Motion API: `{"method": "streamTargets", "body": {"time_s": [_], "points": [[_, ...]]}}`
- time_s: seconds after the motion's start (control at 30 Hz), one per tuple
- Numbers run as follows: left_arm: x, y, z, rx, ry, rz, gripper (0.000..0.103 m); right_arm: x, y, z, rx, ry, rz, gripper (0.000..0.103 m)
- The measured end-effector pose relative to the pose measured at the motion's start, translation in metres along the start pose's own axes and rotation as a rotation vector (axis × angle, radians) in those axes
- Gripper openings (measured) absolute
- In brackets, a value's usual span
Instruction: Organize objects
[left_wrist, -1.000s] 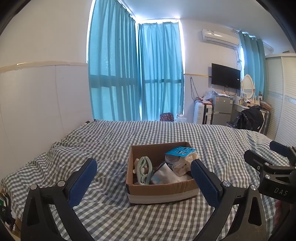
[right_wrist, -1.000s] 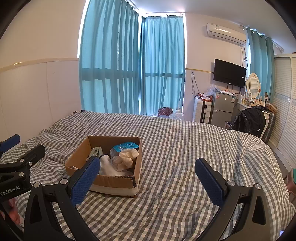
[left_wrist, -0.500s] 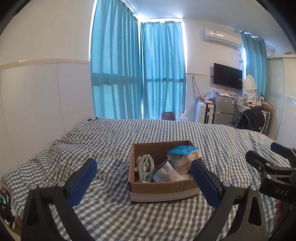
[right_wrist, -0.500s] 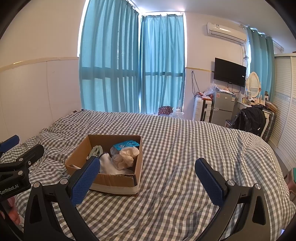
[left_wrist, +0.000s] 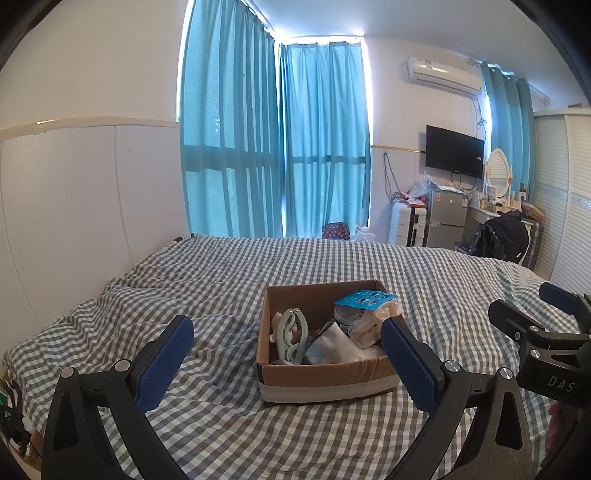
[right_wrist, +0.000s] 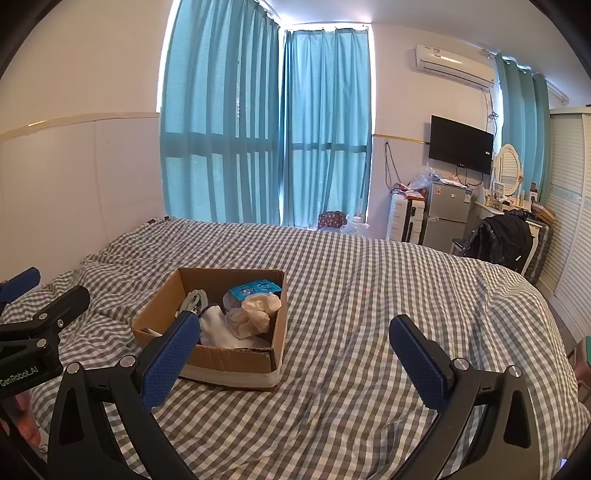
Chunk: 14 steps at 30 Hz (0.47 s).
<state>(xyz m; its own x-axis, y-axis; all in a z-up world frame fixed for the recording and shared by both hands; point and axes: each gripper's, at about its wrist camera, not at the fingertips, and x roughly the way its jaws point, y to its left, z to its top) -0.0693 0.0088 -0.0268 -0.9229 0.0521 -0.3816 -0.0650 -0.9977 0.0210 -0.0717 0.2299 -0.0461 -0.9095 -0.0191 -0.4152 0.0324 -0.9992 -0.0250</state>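
An open cardboard box (left_wrist: 325, 380) (right_wrist: 236, 363) sits on the checked bed cover. In it lie a pale green clip (left_wrist: 293, 332), a blue perforated card (left_wrist: 364, 298) (right_wrist: 253, 288), a crumpled plastic bag (right_wrist: 256, 314) and white cloth (right_wrist: 218, 332). My left gripper (left_wrist: 286, 363) is open and empty, held just before the box. My right gripper (right_wrist: 295, 358) is open and empty, to the right of the box. Each gripper shows at the edge of the other's view.
The bed (right_wrist: 369, 295) with its grey checked cover fills the lower view. A white headboard panel (left_wrist: 74, 221) stands left. Teal curtains, a small fridge (right_wrist: 445, 221), a suitcase, a chair with a black bag (right_wrist: 506, 238) and a louvred wardrobe stand beyond.
Both views have tilted or risen slightly, so the box sits a little lower in frame. Both grippers stay open. Nothing in the box has moved.
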Motion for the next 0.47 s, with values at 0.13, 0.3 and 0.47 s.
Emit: {"method": "streamTargets", "body": {"time_s": [0.13, 0.3, 0.47], "points": [[-0.0002, 0.0003, 0.0000, 0.000, 0.002, 0.000, 0.103, 0.0001, 0.0003, 0.0000, 0.000, 0.000, 0.000, 0.103], [0.0000, 0.0011, -0.0004, 0.000, 0.005, 0.001, 0.103, 0.0002, 0.0015, 0.0006, -0.002, 0.001, 0.001, 0.103], [0.0001, 0.0035, -0.0024, -0.012, 0.009, 0.005, 0.103, 0.0005, 0.0015, -0.0002, -0.004, 0.004, 0.003, 0.103]]}}
